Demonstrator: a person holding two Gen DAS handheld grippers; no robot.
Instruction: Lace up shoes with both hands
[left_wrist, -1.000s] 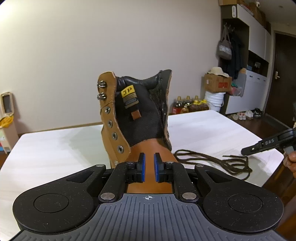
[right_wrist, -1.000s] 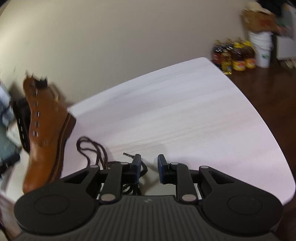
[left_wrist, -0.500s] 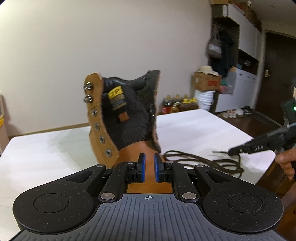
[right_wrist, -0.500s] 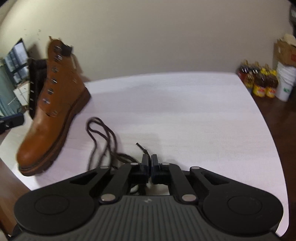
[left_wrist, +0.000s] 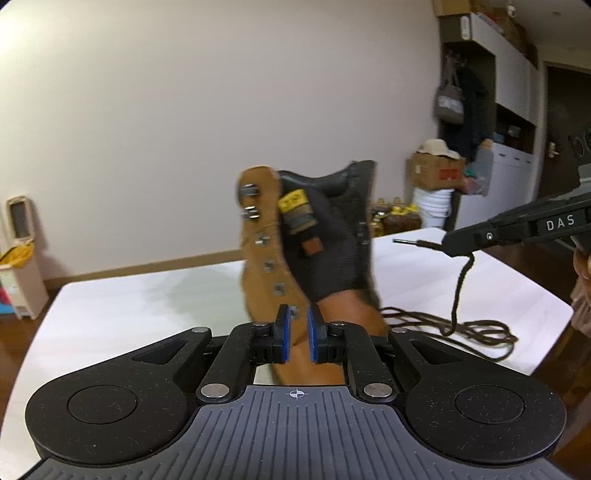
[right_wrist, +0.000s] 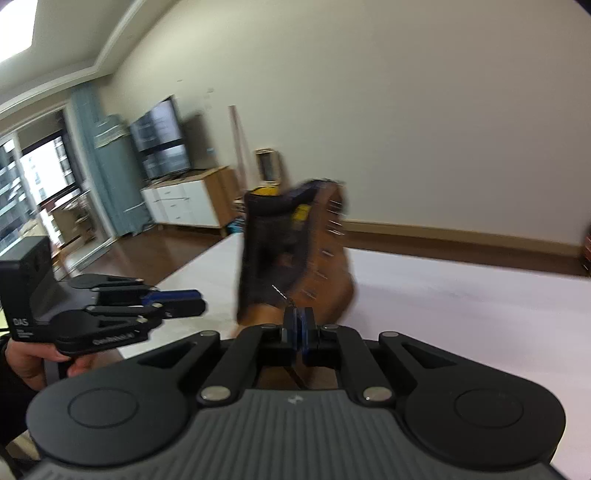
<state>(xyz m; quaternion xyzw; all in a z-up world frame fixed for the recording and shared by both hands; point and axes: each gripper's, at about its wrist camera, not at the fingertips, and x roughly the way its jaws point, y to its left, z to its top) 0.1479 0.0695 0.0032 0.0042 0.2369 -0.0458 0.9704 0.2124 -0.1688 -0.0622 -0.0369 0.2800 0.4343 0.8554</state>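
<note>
A tan leather boot with metal eyelets and a black tongue stands on the white table. My left gripper is just in front of its toe, pads a narrow gap apart with nothing between them. In the right wrist view the left gripper sits to the left of the boot, apart from it. My right gripper is shut on the end of the dark brown lace. From the left wrist view, the right gripper holds the lace in the air, the rest trailing down to a loose pile on the table.
A small bin stands on the floor at the far left. Bottles, a cardboard box and a white bucket are beyond the table's far right. A person's hand holds the left gripper. The table edge runs close on the right.
The right gripper closed on the lace end, lifted it off the table and swung round to face the boot. The left gripper shifted a little; its gap is unchanged.
</note>
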